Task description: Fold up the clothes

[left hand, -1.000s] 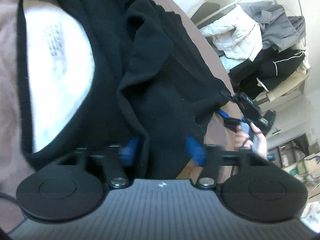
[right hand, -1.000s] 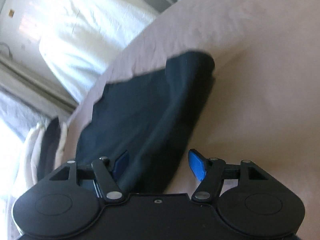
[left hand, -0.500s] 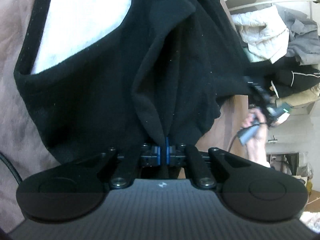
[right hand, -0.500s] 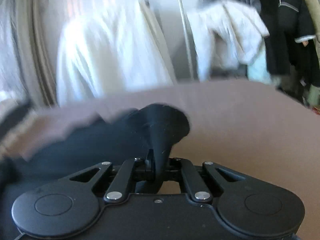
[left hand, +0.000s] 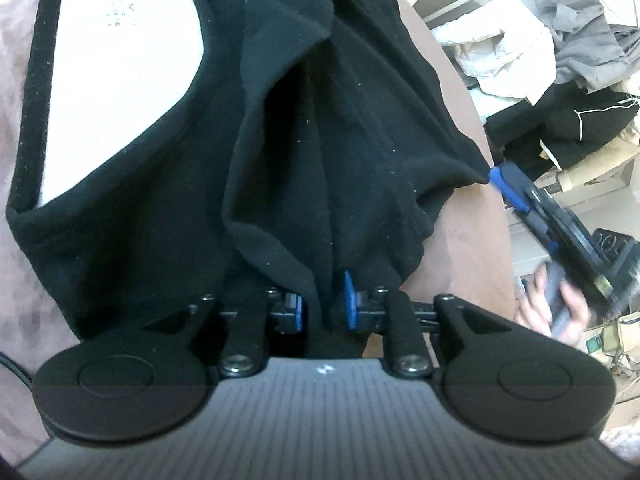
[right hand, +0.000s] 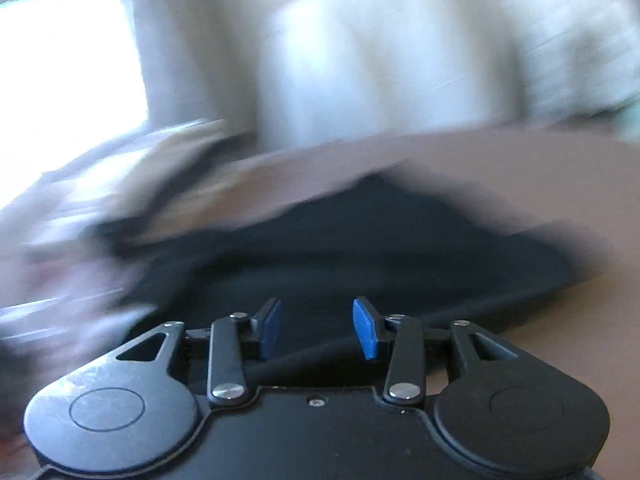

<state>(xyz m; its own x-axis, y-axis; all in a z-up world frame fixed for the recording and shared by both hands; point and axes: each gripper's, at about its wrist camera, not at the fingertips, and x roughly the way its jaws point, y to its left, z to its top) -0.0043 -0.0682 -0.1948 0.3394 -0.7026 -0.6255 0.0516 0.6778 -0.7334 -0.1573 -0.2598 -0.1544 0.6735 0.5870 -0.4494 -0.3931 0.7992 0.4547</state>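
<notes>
Your left gripper (left hand: 322, 306) points down at the black garment (left hand: 328, 128), which lies bunched on the brownish-pink bed cover (left hand: 460, 216). Its jaws are opening: the blue pads stand a narrow gap apart with a fold of the black cloth hanging between them, and the right-hand pad (left hand: 350, 300) shows clear of the cloth, so the fabric is no longer pinched. The garment's white inner lining (left hand: 116, 60), with a small printed label, shows through the neck opening at upper left. In the same view your right gripper (left hand: 498, 182) sits at the garment's far right corner, its blue pad touching or just beside the tip of the cloth; your hand (left hand: 560, 308) on its handle is blurred. The right wrist view is heavily smeared, yet the gripper (right hand: 316, 330) is sharp: its jaws are opening, pads well apart, with nothing pressed between them, and the dark garment (right hand: 360, 248) lies spread below and ahead of them on the cover (right hand: 540, 168). A heap of grey, white and black clothing (left hand: 560, 60) is piled beyond the bed at upper right.
</notes>
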